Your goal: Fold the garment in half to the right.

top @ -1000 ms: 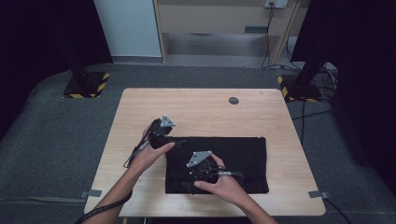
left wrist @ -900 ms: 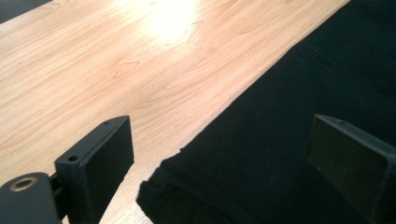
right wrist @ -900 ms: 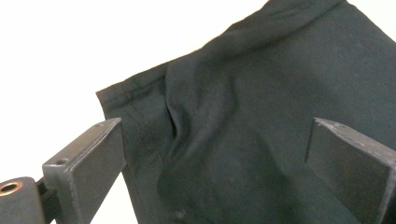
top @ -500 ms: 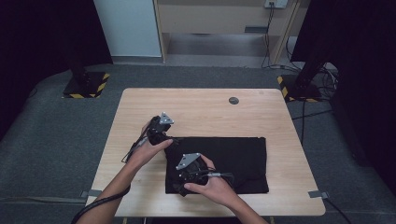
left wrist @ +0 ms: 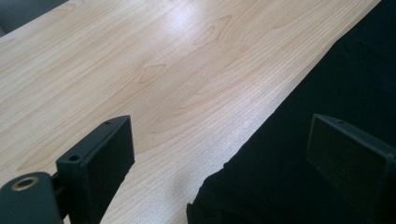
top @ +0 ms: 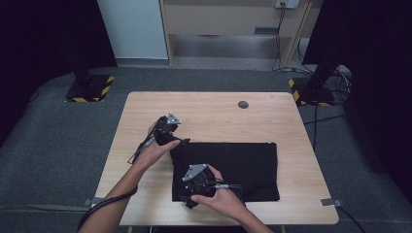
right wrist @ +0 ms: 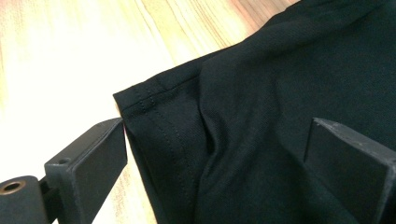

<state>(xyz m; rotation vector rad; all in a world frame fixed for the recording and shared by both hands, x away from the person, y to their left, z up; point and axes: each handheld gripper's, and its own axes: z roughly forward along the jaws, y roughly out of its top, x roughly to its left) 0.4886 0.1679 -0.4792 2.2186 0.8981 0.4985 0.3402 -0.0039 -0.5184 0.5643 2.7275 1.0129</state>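
1. Pale wood tabletop (top: 145, 170) carries a folded black garment (top: 243, 165), lying flat on the side nearest me.
2. My left tongs (left wrist: 219, 154) are spread wide at the garment's far left corner; in the left gripper view one jaw hangs over bare wood, the other over black cloth, with the cloth's edge running between them.
3. My right tongs (right wrist: 215, 154) are spread too, low at the near left corner; its stitched hem (right wrist: 154, 116) lies just beside one jaw, and cloth spans the gap to the other.
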